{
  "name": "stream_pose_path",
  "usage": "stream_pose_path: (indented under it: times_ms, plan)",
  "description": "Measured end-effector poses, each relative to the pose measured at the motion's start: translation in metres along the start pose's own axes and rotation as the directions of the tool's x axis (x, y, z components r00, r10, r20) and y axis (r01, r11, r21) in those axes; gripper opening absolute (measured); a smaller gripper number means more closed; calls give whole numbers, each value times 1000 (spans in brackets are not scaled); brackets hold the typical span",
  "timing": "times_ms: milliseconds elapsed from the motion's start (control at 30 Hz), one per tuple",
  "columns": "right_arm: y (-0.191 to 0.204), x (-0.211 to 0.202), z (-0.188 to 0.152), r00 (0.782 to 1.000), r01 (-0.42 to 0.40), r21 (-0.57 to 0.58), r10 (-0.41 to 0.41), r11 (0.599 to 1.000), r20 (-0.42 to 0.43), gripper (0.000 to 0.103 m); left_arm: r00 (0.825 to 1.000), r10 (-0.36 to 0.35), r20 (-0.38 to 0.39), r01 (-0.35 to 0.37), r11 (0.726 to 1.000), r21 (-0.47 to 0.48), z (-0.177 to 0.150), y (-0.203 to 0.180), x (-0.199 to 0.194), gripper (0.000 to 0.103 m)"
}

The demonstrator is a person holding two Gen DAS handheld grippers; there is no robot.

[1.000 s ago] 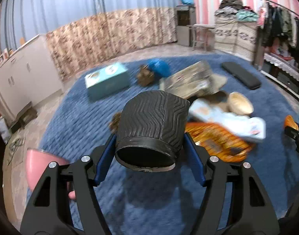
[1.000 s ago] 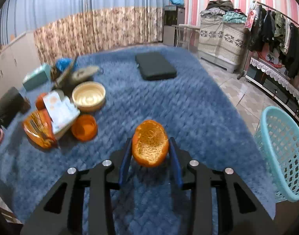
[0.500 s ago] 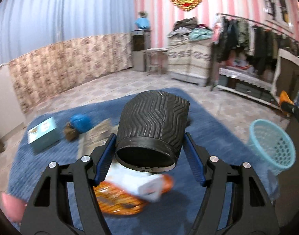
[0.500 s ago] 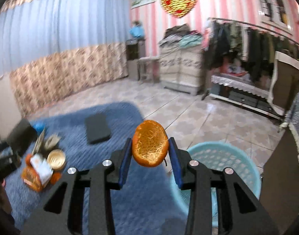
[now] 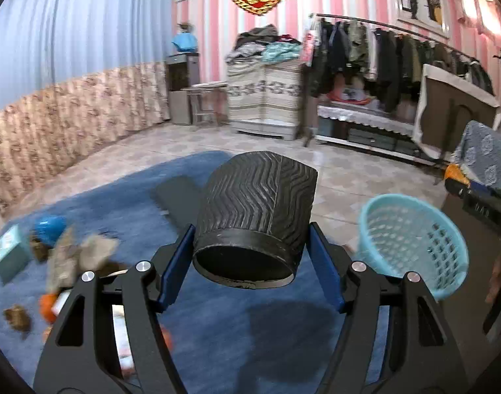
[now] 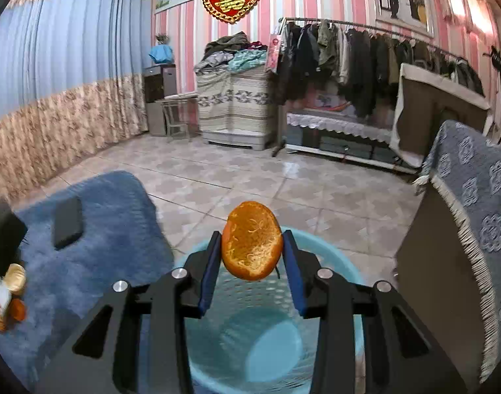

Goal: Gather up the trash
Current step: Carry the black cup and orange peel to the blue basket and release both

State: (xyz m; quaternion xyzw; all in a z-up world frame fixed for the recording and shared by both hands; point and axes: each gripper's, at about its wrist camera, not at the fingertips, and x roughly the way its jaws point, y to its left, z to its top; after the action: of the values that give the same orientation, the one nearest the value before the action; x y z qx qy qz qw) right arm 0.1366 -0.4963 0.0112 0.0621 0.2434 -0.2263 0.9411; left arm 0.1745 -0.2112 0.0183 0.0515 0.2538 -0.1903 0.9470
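Observation:
My left gripper (image 5: pixel 252 249) is shut on a black ribbed paper cup (image 5: pixel 257 210), held on its side above the blue rug (image 5: pixel 217 328). My right gripper (image 6: pixel 252 256) is shut on an orange peel (image 6: pixel 252 239) and holds it right above the light blue mesh basket (image 6: pixel 250 338). The basket also shows in the left wrist view (image 5: pixel 411 239), to the right of the cup. The right gripper's tip with the peel shows at the far right of the left wrist view (image 5: pixel 455 174).
Loose trash lies on the rug at left: wrappers (image 5: pixel 73 256), a blue ball (image 5: pixel 48 226), a teal box (image 5: pixel 7 252), a tan bowl (image 6: pixel 15 277). A dark flat pad (image 6: pixel 68 221) lies on the rug. A cloth-covered cabinet (image 6: pixel 464 229) stands right of the basket.
Both grippers have swung right, away from the trash pile. The right gripper now hangs over the basket with the peel. The left still holds the cup, and the basket is nearer.

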Motion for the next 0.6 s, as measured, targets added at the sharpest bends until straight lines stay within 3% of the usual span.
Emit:
stream_pose_path:
  times_ms: [267, 433, 600]
  plan:
    - [-50, 41, -17, 990, 84, 122, -69, 989, -125, 38, 988, -152, -27, 154, 984, 85, 15, -84, 63, 67]
    - [-74, 45, -28, 982, 124, 184, -95, 975, -161, 38, 967, -238, -87, 248, 960, 128, 12, -130, 96, 67]
    - [-87, 51, -35, 977, 139, 220, -96, 966, -193, 38, 952, -280, -126, 297, 942, 154, 7, -159, 118, 67]
